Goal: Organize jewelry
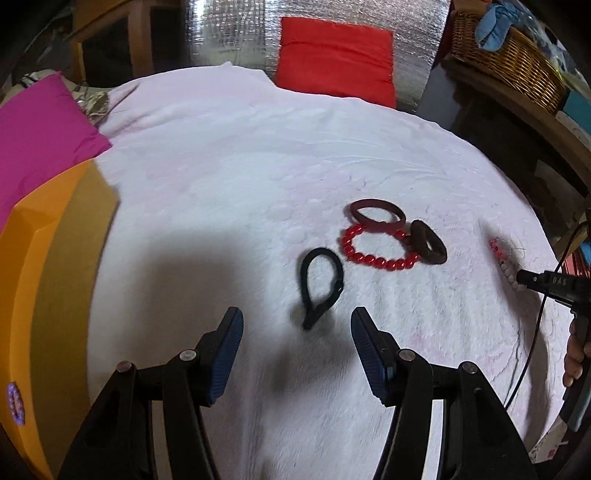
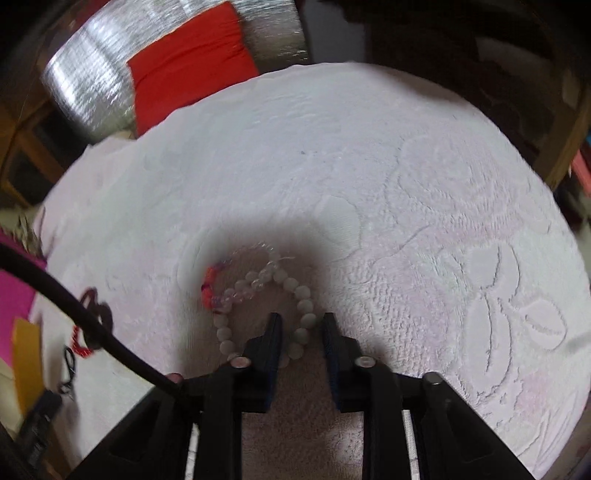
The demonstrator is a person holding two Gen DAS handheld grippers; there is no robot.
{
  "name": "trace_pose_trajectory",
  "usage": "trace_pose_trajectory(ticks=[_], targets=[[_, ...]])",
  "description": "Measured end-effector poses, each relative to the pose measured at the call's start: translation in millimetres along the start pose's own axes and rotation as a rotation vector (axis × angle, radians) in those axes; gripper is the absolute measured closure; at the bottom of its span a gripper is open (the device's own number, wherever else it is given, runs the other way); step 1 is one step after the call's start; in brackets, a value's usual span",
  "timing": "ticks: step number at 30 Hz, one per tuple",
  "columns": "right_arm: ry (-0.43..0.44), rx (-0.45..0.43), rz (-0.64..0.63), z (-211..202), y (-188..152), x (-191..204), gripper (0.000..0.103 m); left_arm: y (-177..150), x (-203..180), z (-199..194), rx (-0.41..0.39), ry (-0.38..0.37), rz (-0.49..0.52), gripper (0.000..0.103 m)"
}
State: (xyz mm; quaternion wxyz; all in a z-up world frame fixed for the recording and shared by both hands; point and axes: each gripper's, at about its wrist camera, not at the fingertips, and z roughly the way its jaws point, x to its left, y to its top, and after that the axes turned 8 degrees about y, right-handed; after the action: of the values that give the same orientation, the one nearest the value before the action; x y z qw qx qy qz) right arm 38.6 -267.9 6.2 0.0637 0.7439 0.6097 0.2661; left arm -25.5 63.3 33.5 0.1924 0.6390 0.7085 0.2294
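Jewelry lies loose on the white towel (image 1: 229,177) in front of both your grippers.

Your left gripper (image 1: 296,321) is spread wide and empty, with the black hair tie (image 1: 320,286) just beyond its tips, long axis running away from you and narrow end nearest. Your right gripper (image 2: 302,325) is partly parted around the white bead bracelet (image 2: 303,306), not clamped. Farther off, the red bead bracelet (image 1: 376,247) touches the maroon band (image 1: 376,215) and brown scrunchie (image 1: 428,242). The orange box (image 1: 40,295) at your left holds a purple ring (image 1: 16,403).

Red cushion (image 1: 334,55) against foil sheet (image 1: 229,33) — wicker basket (image 1: 506,55) (right).
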Motion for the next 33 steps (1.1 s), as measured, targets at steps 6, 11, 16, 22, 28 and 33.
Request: trace_pose_trajectory(ticks=[6, 11, 16, 22, 28, 33], targets=[[0.028, -0.008, 0.013, -9.8, -0.5, 1.0, 0.093, 6.0, -6.4, 25.4, 0.043, -0.01, 0.01, 0.044], [0.151, -0.023, 0.045, -30.3, -2.5, -8.6, 0.093, 7.1, -10.4, 26.7, 0.016, -0.016, 0.022, 0.075], [0.252, -0.014, 0.065, -40.5, -6.1, -11.2, 0.093, 7.0, -11.6, 19.6, -0.004, -0.037, 0.029, 0.097], [0.363, -0.011, 0.107, -52.6, -11.0, -14.0, 0.093, 6.4, -10.9, -2.2, -0.06, -0.077, 0.049, 0.098], [0.431, -0.018, 0.109, -55.1, -12.5, -0.1, 0.093, 4.6, -2.7, -18.0, -0.084, -0.12, 0.04, 0.098], [0.481, -0.031, 0.085, -58.7, -12.8, 12.8, 0.093, 1.7, 4.4, -25.1, -0.094, -0.12, 0.031, 0.098]])
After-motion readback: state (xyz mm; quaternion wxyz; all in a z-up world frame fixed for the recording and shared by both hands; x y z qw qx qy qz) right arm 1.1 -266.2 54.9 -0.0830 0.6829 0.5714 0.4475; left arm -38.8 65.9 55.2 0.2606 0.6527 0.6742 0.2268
